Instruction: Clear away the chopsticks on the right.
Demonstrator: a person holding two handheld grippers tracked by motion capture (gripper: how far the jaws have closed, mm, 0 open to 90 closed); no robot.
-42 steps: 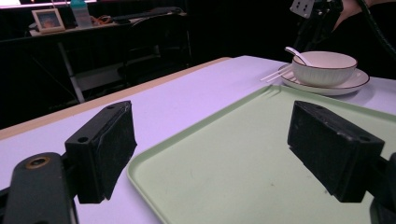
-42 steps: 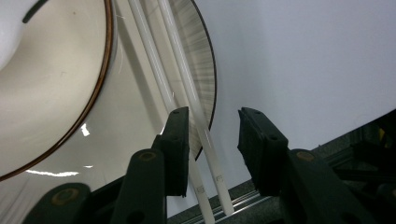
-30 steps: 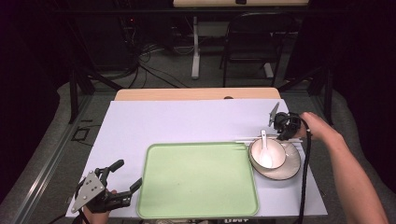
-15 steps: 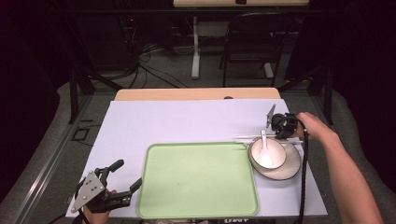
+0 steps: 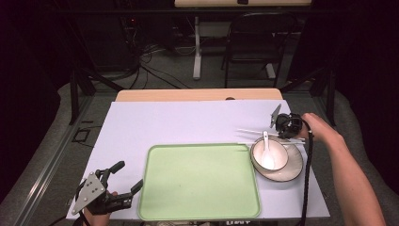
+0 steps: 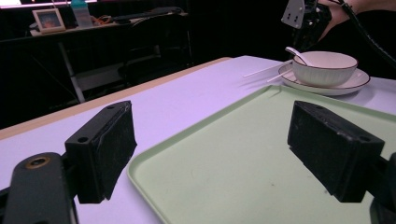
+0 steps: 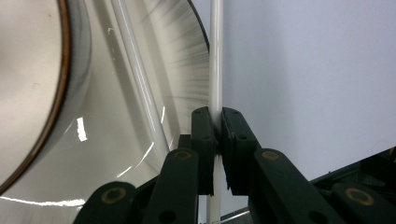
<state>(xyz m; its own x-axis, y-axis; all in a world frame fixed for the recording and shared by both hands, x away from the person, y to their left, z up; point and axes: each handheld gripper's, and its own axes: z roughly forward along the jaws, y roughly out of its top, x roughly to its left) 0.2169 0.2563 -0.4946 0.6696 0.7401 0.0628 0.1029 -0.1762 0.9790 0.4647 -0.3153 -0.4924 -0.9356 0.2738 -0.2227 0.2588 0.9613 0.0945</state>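
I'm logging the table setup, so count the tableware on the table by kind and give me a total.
Tray: 1
Plate: 1
Bowl: 1
Spoon: 1
Chopsticks: 2
Total: 6

The room is dark beyond the table. A black folding chair (image 5: 256, 44) stands on grey carpet (image 5: 169, 70). Cables (image 5: 150, 52) trail beside a white desk leg (image 5: 196, 47).

Left gripper (image 5: 123, 178) gapes wide; right gripper (image 7: 217, 122) (forearm extended) is pinched closed.
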